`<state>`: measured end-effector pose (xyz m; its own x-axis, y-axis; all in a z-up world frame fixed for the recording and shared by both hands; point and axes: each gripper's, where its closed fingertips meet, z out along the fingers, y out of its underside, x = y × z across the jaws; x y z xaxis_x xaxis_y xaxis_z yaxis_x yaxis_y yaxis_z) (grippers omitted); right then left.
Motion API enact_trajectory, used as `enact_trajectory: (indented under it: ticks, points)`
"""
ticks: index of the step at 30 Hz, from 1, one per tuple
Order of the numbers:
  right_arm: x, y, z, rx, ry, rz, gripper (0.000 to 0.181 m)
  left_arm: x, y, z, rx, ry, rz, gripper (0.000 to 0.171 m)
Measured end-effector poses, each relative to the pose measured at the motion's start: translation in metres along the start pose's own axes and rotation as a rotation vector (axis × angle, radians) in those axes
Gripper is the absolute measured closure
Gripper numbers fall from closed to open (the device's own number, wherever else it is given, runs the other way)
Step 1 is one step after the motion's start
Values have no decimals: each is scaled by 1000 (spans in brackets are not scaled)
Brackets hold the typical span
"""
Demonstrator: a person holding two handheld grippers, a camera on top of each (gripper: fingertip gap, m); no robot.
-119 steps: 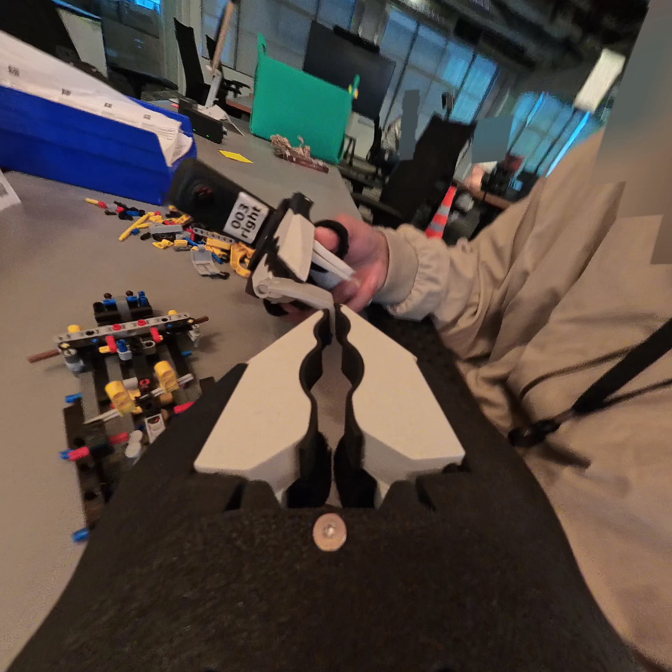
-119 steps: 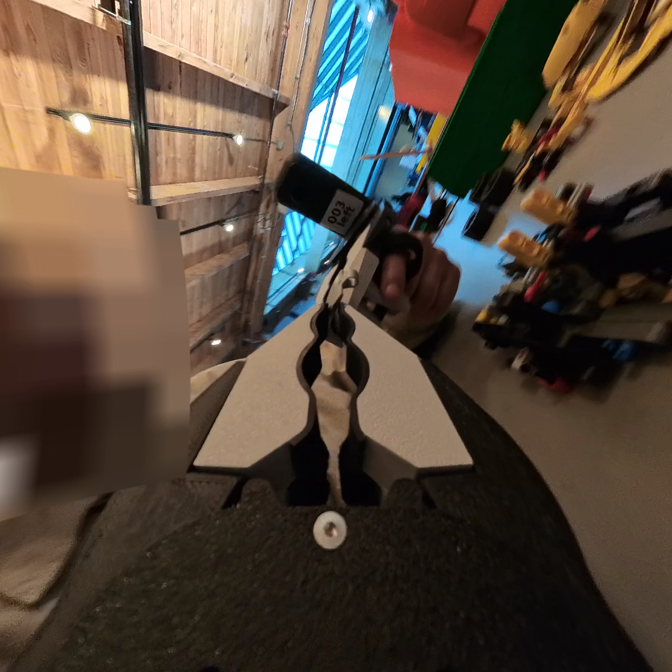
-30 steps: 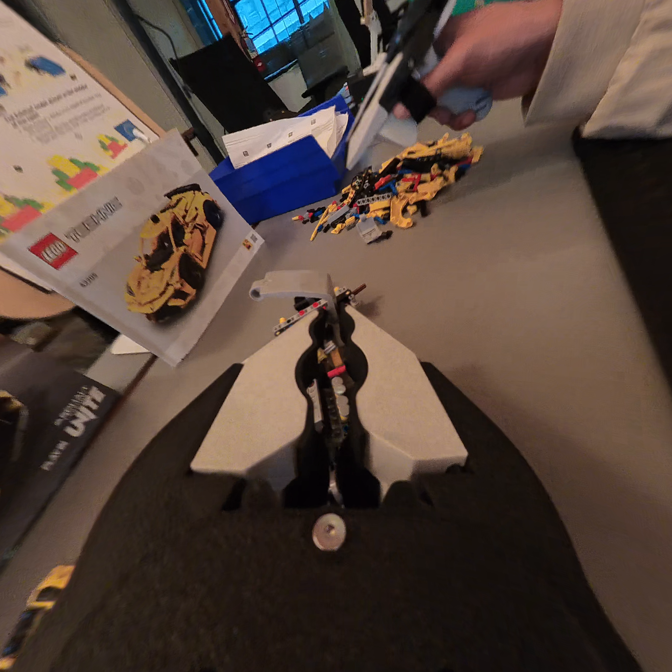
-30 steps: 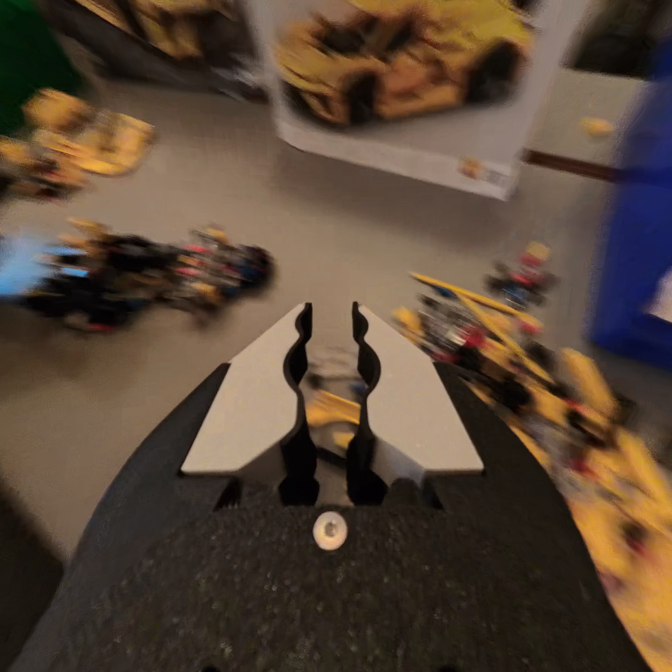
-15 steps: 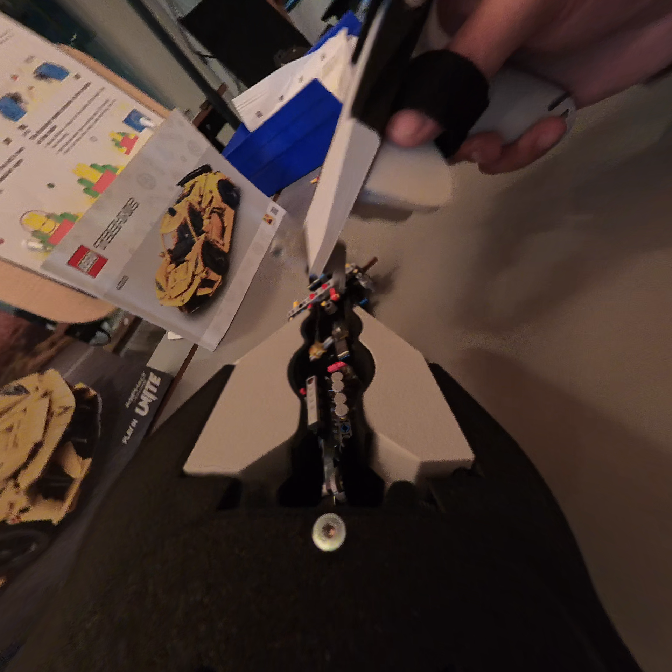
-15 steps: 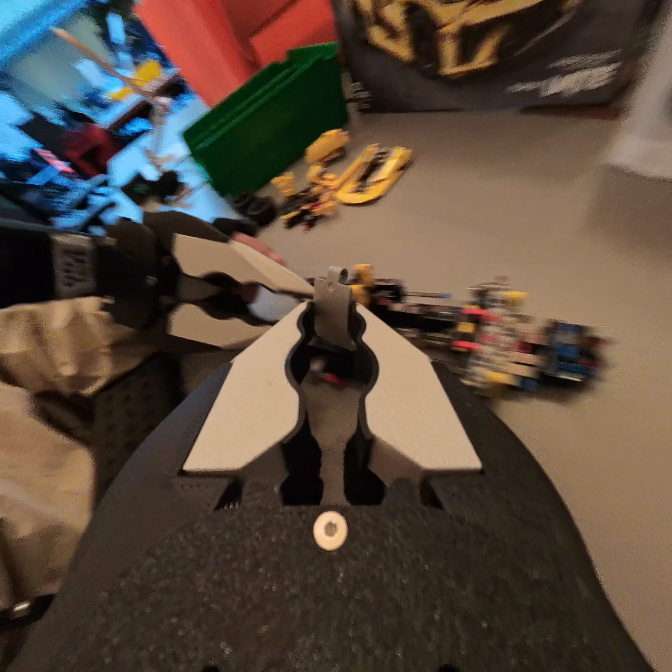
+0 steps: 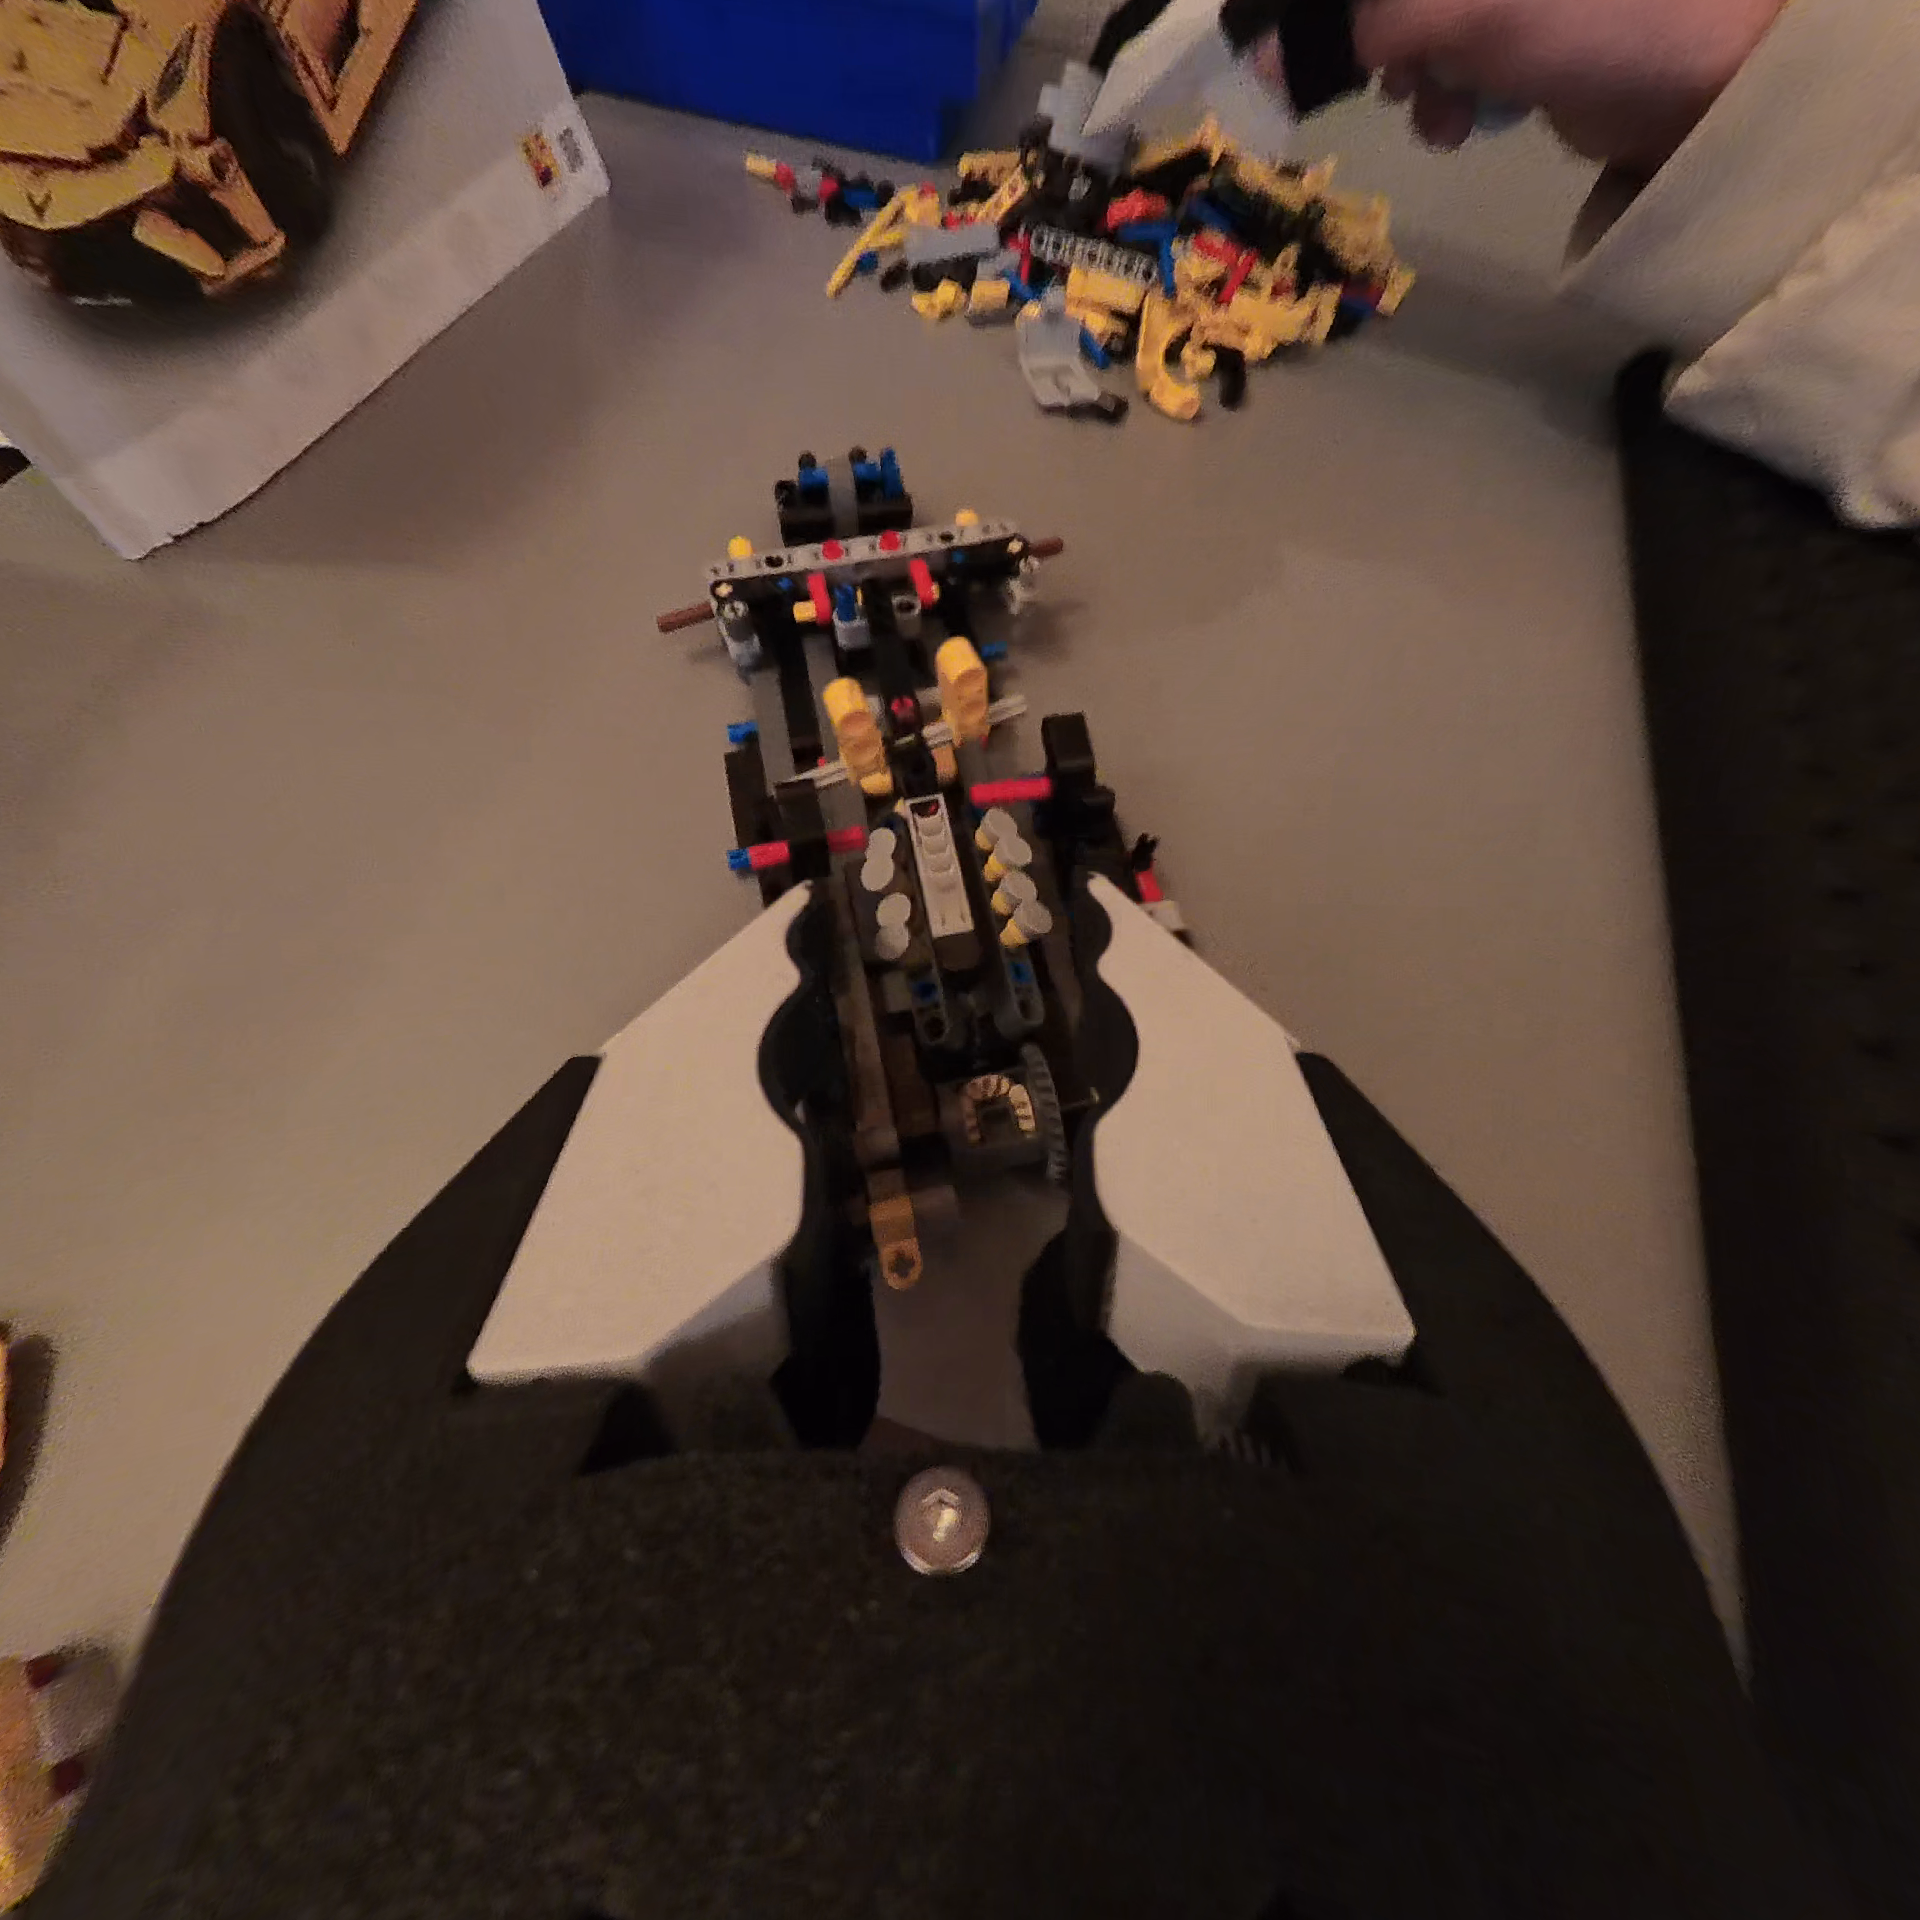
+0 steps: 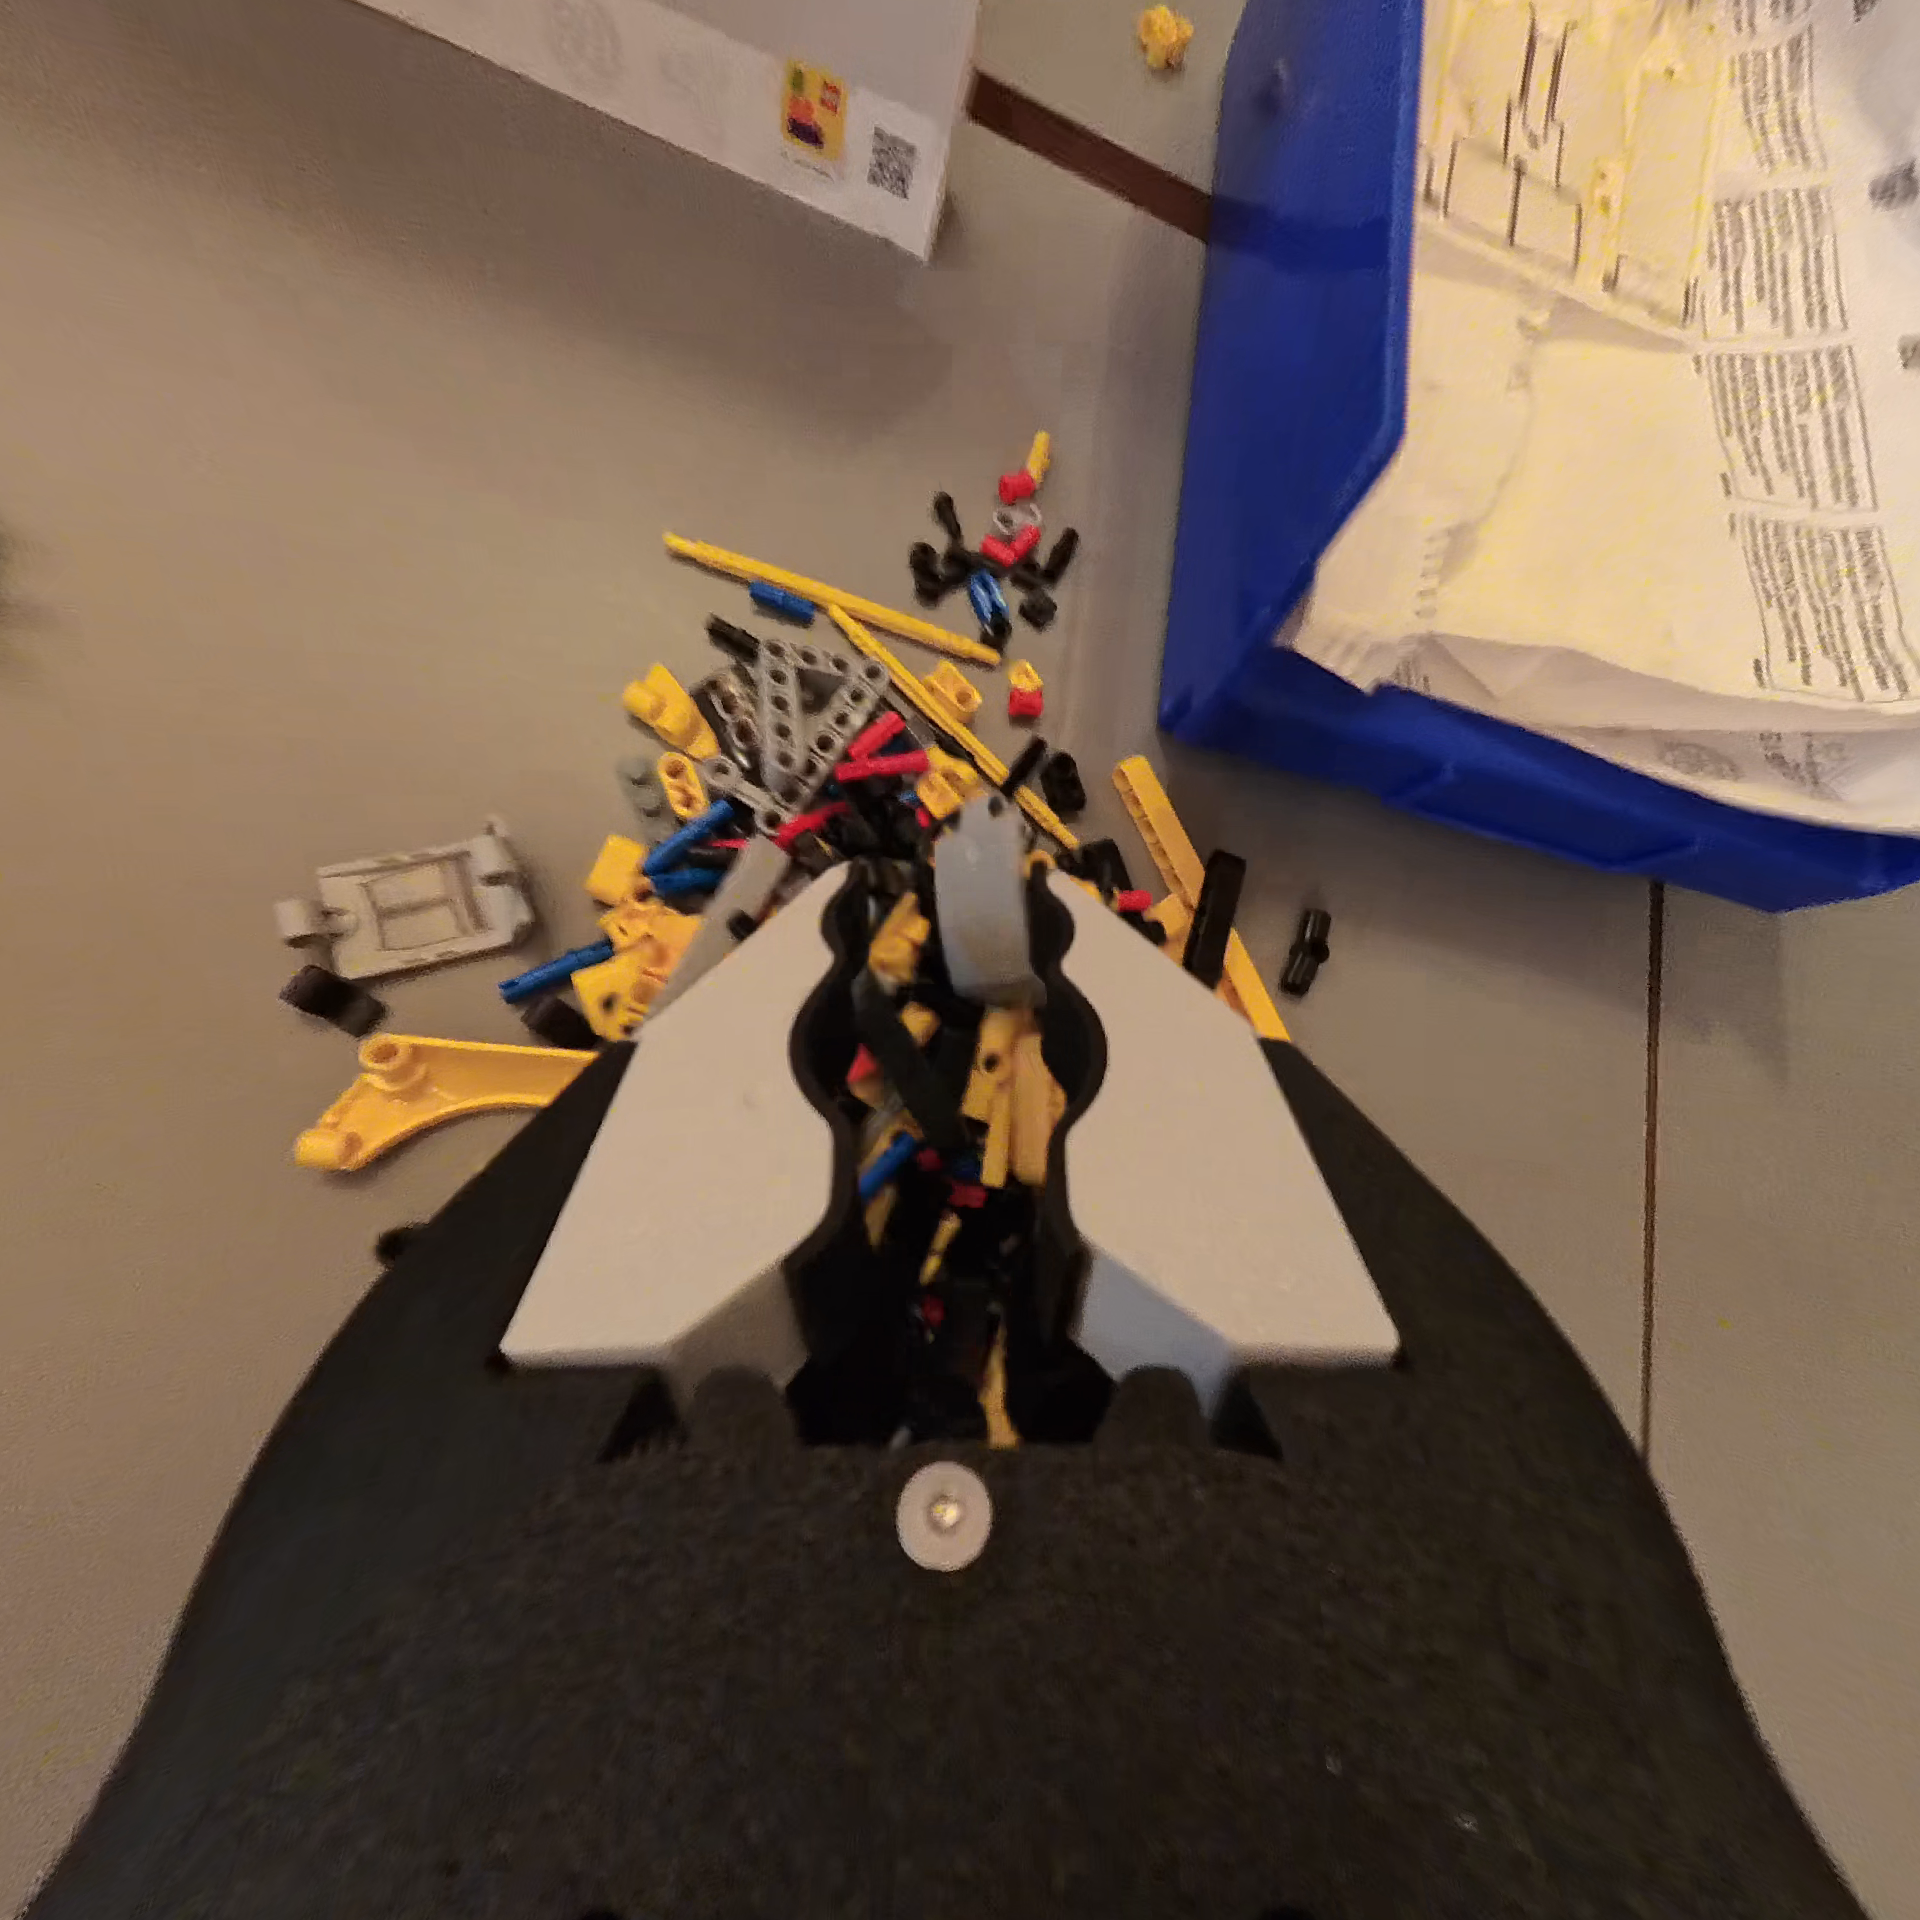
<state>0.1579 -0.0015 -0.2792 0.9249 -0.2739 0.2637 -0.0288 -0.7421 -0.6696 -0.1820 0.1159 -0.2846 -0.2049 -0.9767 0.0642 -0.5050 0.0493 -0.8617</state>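
Note:
A half-built brick car chassis [image 7: 894, 748], black with yellow, red and blue parts, lies flat on the grey table [image 7: 364, 831]. My left gripper [image 7: 951, 899] is open, its jaws astride the chassis's rear end. My right gripper [image 8: 945, 878] hovers over a pile of loose yellow, black, red and blue pieces [image 8: 831, 769], jaws apart. A blurred grey curved piece [image 8: 982, 914] sits between them against the right finger. The left wrist view shows that gripper [image 7: 1153, 73] in a hand [image 7: 1507, 52] above the pile [image 7: 1143, 260].
A blue bin [image 8: 1299, 416] holding printed sheets [image 8: 1662, 364] stands behind the pile. An instruction booklet [image 7: 260, 312] lies at the far left. A grey panel piece [image 8: 410, 914] and a yellow curved piece [image 8: 416, 1091] lie left of the pile. A dark mat [image 7: 1787, 935] borders the table's right. It is some 10 cm from my right tips to the yellow curved piece [image 8: 416, 1091]. It is also in sight in the left wrist view [image 7: 1156, 377].
My left gripper held the chassis tilted up; now the chassis lies flat and the jaws stand wider. My right gripper carried the grey piece from the chassis to the pile, and its jaws have widened.

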Motion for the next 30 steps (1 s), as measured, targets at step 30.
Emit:
enact_trajectory:
  ticks: [30]
  points:
    - [-310,-48,-41,238,-478,-246,178,-9,-2,17,-14,-201,44,140]
